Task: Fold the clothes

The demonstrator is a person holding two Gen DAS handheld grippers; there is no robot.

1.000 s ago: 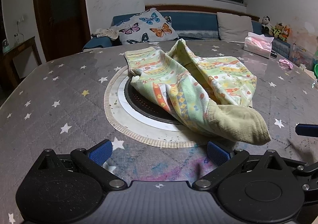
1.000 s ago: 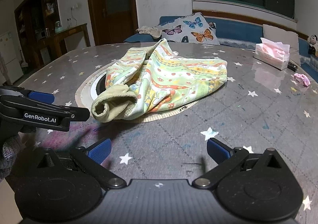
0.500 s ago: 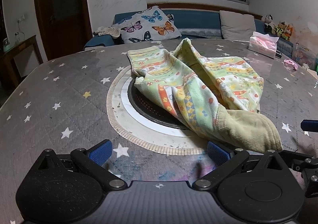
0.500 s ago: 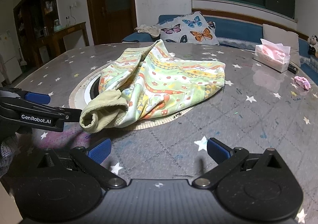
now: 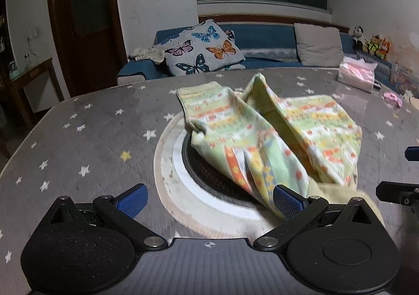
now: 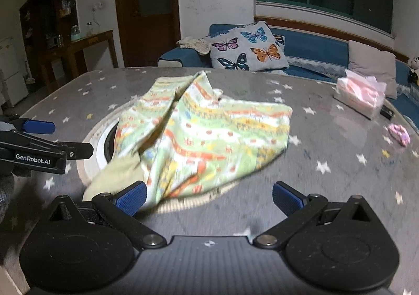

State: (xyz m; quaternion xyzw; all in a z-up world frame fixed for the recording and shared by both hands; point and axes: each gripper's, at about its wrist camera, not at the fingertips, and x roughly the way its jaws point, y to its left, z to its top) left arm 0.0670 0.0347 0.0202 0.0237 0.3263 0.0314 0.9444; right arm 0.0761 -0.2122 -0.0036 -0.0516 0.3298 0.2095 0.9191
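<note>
A crumpled green and yellow patterned garment (image 5: 262, 132) with a plain olive cuff (image 5: 337, 194) lies over the round burner ring (image 5: 172, 161) in the middle of the star-print table. It also shows in the right wrist view (image 6: 209, 137), with its cuff (image 6: 115, 177) at the near left. My left gripper (image 5: 209, 200) is open and empty, its right finger just in front of the cuff end. My right gripper (image 6: 209, 198) is open and empty, its left finger by the cuff. The left gripper shows in the right wrist view (image 6: 39, 143).
A pink tissue box (image 6: 361, 96) and a small pink item (image 6: 399, 134) lie at the table's right side. A blue sofa with a butterfly cushion (image 5: 204, 51) stands behind the table. A wooden side table (image 6: 86, 46) is at the far left.
Both grippers have moved forward and closer to the garment's cuff end. The garment has not moved. Both stay open.
</note>
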